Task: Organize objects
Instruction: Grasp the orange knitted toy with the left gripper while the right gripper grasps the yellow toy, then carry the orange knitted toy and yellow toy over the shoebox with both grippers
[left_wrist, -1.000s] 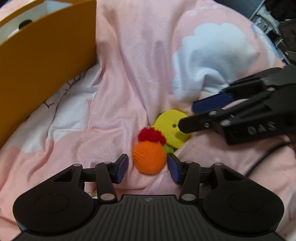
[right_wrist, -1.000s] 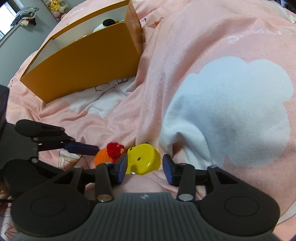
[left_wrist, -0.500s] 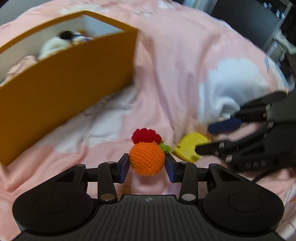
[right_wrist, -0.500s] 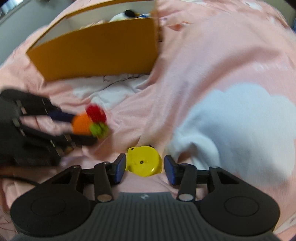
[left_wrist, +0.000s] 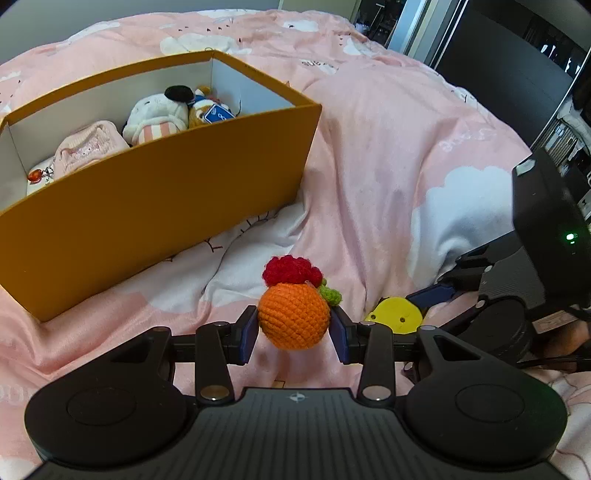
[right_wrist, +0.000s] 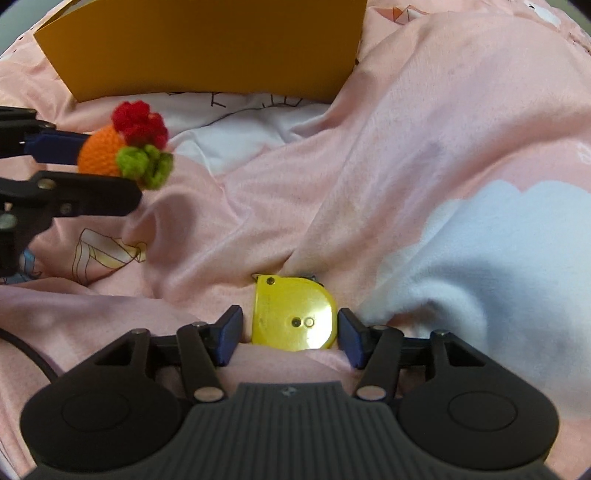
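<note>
Crocheted orange ball, topped with a red tuft and a green leaf, is sitting clamped between the blue pads of the left gripper, lifted clear of the pink bedspread. In the left wrist view, an orange cardboard box is standing on the bed at about ten o'clock from the ball, with its top open. Inside it are lying a white plush toy, a pink knitted item and a small blue card.

At about three o'clock from the ball, the right gripper is pointing steeply down at a flat yellow D-shaped object resting on the bedspread. Its jaws are opening, released, with the yellow object lying between them; one pad looks very close to its curved edge, the other is standing clearly apart. In the right wrist view the held ball appears at about ten o'clock, with the box wall beyond it at twelve.
</note>
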